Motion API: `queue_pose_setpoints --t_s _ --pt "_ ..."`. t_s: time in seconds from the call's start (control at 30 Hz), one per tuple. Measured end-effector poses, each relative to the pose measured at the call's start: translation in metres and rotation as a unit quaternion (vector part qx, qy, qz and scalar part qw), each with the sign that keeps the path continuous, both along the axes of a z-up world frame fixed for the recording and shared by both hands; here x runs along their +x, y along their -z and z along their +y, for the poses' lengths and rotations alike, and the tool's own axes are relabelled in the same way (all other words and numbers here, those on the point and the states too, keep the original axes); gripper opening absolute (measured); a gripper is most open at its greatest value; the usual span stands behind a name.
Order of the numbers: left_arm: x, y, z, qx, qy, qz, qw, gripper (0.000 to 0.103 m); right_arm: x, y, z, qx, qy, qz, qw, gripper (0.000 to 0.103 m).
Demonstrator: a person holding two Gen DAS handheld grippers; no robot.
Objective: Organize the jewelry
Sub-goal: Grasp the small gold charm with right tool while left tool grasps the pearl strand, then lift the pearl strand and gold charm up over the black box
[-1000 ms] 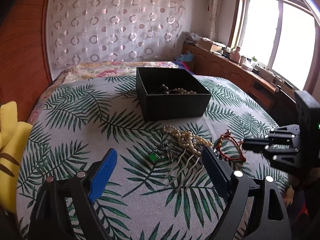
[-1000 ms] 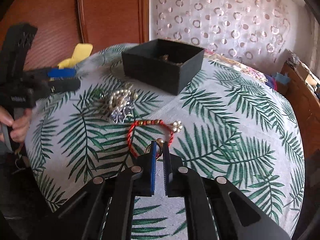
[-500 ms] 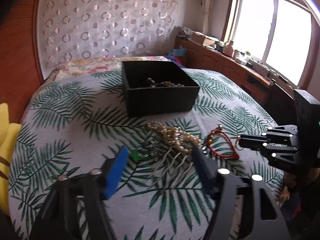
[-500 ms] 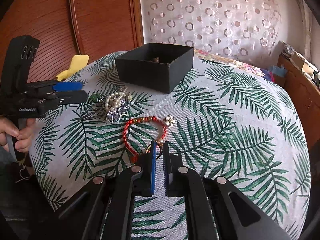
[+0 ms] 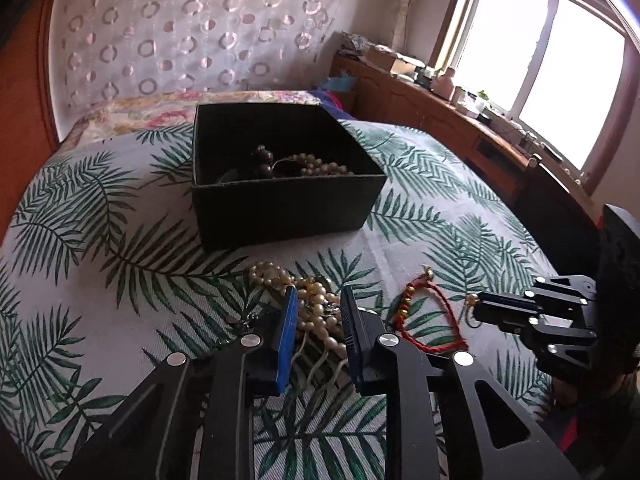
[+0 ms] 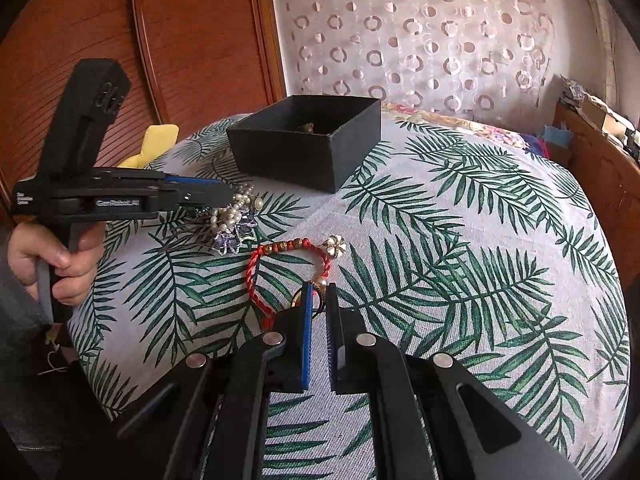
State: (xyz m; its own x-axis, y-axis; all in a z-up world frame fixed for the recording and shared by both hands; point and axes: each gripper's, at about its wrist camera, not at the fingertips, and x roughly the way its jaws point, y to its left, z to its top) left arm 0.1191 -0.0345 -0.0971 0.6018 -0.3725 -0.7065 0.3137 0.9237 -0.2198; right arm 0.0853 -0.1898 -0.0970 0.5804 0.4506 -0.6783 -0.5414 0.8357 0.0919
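A black open box (image 5: 280,184) (image 6: 308,140) stands on the palm-leaf cloth and holds dark beads and a pearl string (image 5: 320,168). In front of it lies a pile of pearl necklaces (image 5: 308,304) (image 6: 236,210). My left gripper (image 5: 318,300) has its fingers closed in around the pearl pile. A red cord bracelet (image 5: 424,320) (image 6: 276,264) with a white flower charm lies to the right. My right gripper (image 6: 318,296) (image 5: 480,308) is shut on a small gold ring with a bead (image 6: 316,286) beside the bracelet.
A yellow cushion (image 6: 154,144) lies at the left edge by the wooden headboard. A wooden sideboard (image 5: 440,120) with clutter runs under the window on the right. A patterned curtain hangs behind the bed.
My left gripper has moved forward onto the pearl pile and its fingers have closed from wide open to narrow. The right gripper has stayed shut by the bracelet.
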Motion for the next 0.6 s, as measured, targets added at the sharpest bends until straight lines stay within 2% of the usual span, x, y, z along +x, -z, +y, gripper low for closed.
queue_pose_setpoints --t_s 0.07,0.17,0.33,0.6 --pt "0.001 0.002 -0.001 0.001 0.002 0.002 1.0000 0.020 0.000 -0.001 0.000 0.001 0.000 -0.001 1.000 0.007" --pt "0.002 0.002 0.000 -0.002 0.011 0.008 0.9999 0.005 -0.001 -0.001 0.000 0.002 0.000 -0.002 1.000 0.007" --pt "-0.002 -0.008 -0.001 -0.002 0.014 -0.006 0.9999 0.004 -0.001 -0.001 0.001 0.001 0.000 -0.002 1.000 0.007" --pt "-0.010 -0.052 0.003 -0.015 0.010 -0.056 0.9982 0.004 -0.002 -0.014 0.005 -0.001 -0.004 -0.014 1.000 0.007"
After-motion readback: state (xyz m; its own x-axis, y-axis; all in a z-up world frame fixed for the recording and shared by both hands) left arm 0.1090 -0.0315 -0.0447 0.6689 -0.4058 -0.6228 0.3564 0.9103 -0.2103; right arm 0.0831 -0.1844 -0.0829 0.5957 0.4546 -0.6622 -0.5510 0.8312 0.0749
